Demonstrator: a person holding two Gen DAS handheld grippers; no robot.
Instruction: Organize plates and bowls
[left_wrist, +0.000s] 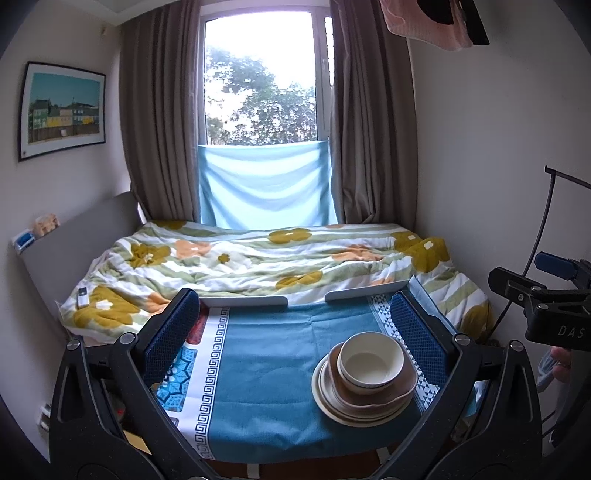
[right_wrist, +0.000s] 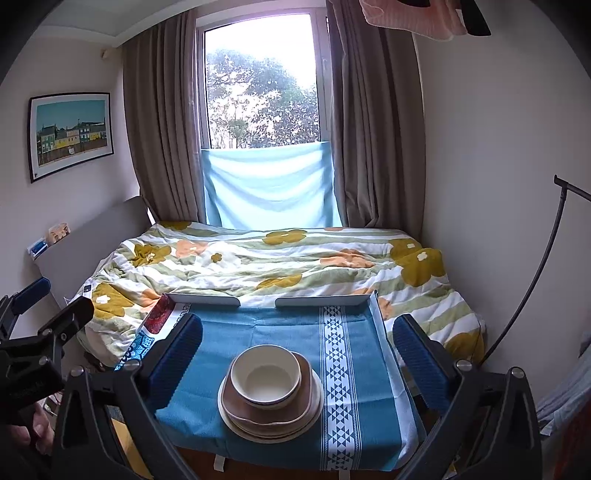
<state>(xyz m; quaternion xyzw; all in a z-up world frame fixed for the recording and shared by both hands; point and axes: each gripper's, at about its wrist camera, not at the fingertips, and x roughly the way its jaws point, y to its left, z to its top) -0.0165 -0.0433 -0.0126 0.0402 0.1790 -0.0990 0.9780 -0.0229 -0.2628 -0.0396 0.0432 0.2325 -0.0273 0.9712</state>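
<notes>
A stack of dishes stands on a small table covered with a blue cloth (left_wrist: 266, 369). A cream bowl (left_wrist: 371, 363) sits on top, in a brown plate (left_wrist: 402, 391), on cream plates (left_wrist: 325, 400). In the right wrist view the bowl (right_wrist: 265, 378), brown plate (right_wrist: 306, 400) and cream plates (right_wrist: 236, 421) show in the middle of the cloth (right_wrist: 362, 406). My left gripper (left_wrist: 295, 314) is open and empty, above the table's left part. My right gripper (right_wrist: 297, 332) is open and empty, held back from the stack, which lies between its fingers in view.
A bed with a flowered quilt (left_wrist: 258, 262) lies behind the table, under a curtained window (left_wrist: 258, 92). A remote (left_wrist: 82, 297) lies on the quilt at left. Two white rails (left_wrist: 243, 301) edge the table's far side. A black stand cable (right_wrist: 532, 291) curves at right.
</notes>
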